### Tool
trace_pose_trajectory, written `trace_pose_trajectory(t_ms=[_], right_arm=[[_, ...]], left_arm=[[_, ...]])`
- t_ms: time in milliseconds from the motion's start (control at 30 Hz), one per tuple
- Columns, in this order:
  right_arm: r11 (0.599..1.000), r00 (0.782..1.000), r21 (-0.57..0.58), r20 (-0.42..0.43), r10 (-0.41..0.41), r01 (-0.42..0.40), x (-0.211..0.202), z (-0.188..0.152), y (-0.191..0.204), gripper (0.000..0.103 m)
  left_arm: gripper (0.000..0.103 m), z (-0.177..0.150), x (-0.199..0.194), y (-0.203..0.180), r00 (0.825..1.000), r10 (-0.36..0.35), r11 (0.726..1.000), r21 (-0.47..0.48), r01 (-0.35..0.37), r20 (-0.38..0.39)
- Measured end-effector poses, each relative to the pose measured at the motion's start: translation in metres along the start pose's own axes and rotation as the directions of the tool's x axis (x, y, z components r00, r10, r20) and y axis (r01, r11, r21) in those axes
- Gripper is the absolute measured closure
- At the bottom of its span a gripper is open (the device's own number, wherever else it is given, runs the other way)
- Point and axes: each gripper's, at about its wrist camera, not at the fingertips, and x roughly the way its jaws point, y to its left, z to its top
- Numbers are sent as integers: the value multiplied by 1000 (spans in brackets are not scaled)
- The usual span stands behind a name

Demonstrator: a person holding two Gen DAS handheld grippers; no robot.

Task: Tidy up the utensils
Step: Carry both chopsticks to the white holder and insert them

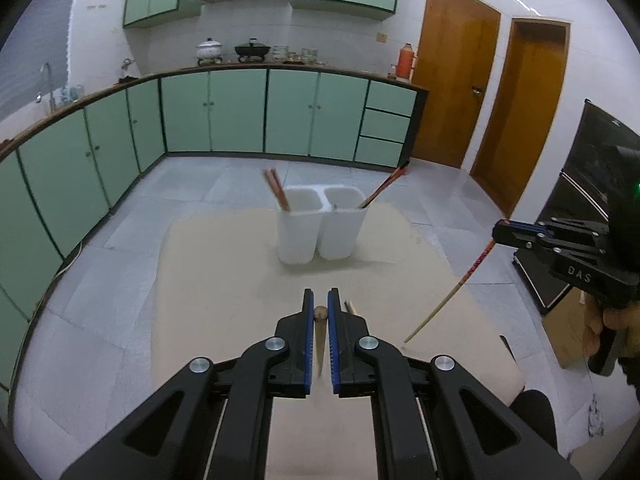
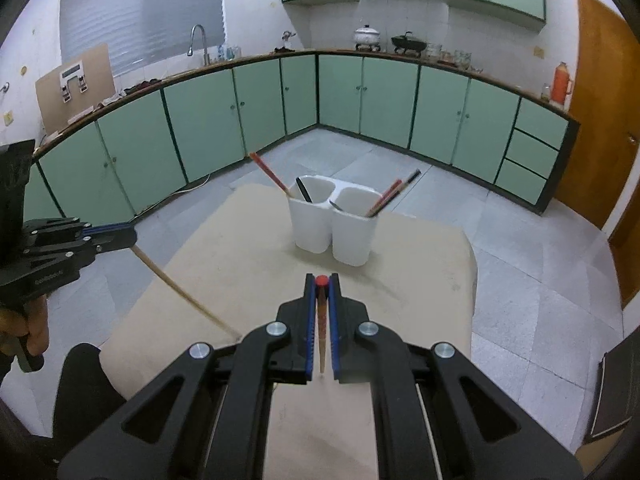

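in the left wrist view the left gripper (image 1: 320, 312) has its blue-padded jaws nearly closed on a plain wooden chopstick (image 1: 321, 336), above the beige table (image 1: 224, 264); ahead stands the white two-compartment plastic holder (image 1: 320, 224), chopsticks leaning out of each side; at right the right gripper (image 1: 500, 232) carries a red-topped patterned chopstick (image 1: 452, 288) slanting down; in the right wrist view the same red-topped chopstick is pinched between near-closed jaws, holder beyond it, left gripper at left.
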Motion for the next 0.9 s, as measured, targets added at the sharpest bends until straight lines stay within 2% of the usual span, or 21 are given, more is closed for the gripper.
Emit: trace_pose_trajectory(t_ms=[233, 400, 533, 700, 900], right_arm=[[1000, 1000, -19, 12, 14, -14, -12, 65, -4, 98], [1000, 999, -9, 42, 4, -3, -19, 116, -11, 98], [1000, 998, -9, 59, -10, 11, -16, 152, -15, 98], [999, 997, -11, 71, -31, 32, -3, 181, -21, 98], [999, 995, 3, 85, -46, 46, 28, 207, -32, 98]], left_arm=[[96, 65, -1, -10, 999, -9, 998, 61, 6, 49], [96, 109, 7, -11, 997, -8, 998, 68, 3, 76], [96, 149, 11, -12, 991, 2, 997, 72, -11, 131], [96, 192, 23, -13, 980, 27, 996, 74, -42, 195], [96, 229, 56, -7, 972, 68, 995, 58, -83, 224]])
